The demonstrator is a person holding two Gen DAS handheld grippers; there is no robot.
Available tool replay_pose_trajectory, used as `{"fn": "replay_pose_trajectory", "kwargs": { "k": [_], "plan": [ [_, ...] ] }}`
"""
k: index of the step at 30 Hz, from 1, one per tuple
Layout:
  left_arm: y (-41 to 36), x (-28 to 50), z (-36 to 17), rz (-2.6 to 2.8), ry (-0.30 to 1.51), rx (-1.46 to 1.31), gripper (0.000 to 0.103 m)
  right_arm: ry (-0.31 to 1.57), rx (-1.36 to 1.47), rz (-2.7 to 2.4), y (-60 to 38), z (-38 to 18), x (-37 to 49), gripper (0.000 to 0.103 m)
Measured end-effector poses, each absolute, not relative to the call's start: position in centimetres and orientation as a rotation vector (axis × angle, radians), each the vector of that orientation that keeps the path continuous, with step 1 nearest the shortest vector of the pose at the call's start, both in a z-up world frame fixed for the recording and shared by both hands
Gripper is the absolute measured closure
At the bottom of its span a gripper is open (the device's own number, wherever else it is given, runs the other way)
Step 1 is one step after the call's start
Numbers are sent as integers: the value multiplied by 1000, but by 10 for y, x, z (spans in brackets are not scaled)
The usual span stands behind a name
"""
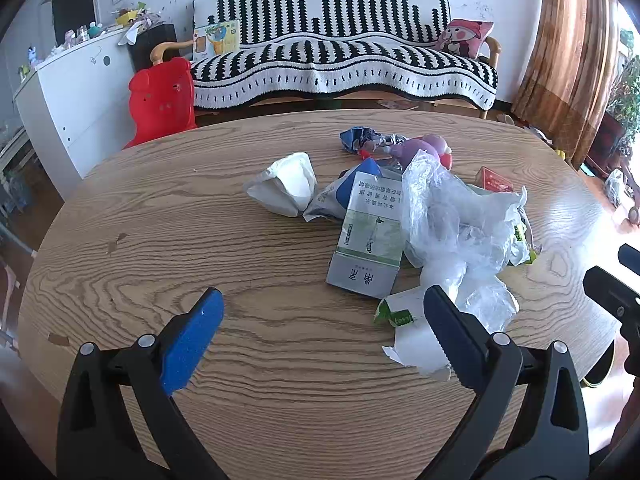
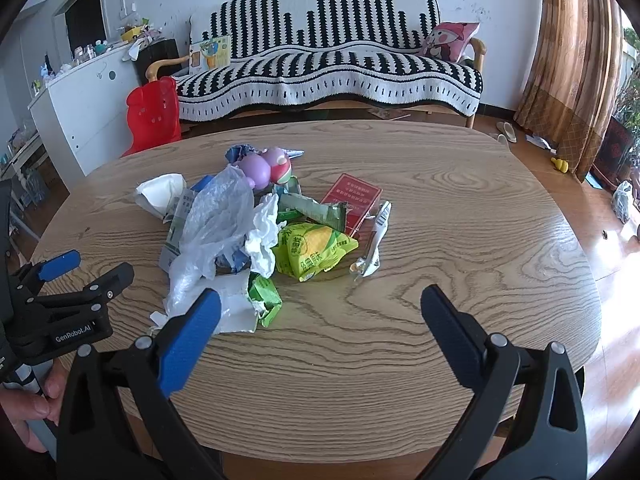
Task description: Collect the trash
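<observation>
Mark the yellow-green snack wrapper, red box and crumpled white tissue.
yellow-green snack wrapper [image 2: 314, 254], right wrist view, middle of its printed face
red box [image 2: 354, 198], right wrist view, centre of its top face
crumpled white tissue [image 1: 286, 184], left wrist view, middle of the wad

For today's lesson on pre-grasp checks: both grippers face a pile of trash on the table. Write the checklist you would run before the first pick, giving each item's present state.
1. Left gripper jaws open and empty: ok.
2. Right gripper jaws open and empty: ok.
3. A piece within easy approach: ok; the torn green-and-white wrapper lies at the pile's near edge, by the right gripper's left finger.
4. Pieces separated for single picks: not ok; the clear plastic bag drapes over the white-and-green box and other pieces.
5. Non-trash in the pile: not ok; a purple and pink toy sits at the far side.
6. Bin or bag to drop into: cannot tell; none in either view.
</observation>
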State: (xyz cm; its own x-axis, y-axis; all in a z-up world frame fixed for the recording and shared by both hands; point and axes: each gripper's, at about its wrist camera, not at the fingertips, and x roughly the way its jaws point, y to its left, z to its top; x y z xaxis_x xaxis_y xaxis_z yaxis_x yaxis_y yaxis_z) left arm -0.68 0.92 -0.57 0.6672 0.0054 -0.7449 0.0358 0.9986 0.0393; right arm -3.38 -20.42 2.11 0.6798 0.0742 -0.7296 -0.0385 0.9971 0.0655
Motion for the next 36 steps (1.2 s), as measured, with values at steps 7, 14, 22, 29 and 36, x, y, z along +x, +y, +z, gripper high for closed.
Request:
{"fn": "replay_pose_trajectory", "kwargs": {
  "k": [7,14,22,29,36],
  "plan": [
    [5,0,-6,-16,850,52,6,821,49,68,-208,17,-32,6],
    [3,0,-7,-16,855,51,6,820,52,71,-208,17,-33,6],
    [1,1,-8,-13,857,51,6,820,51,70,-207,18,-33,6],
    [2,0,-8,-12,854,45,6,821,60,71,-207,18,-34,6],
    [3,1,-7,-12,854,41,6,823,72,74,-206,18,-32,6]
  ]
}}
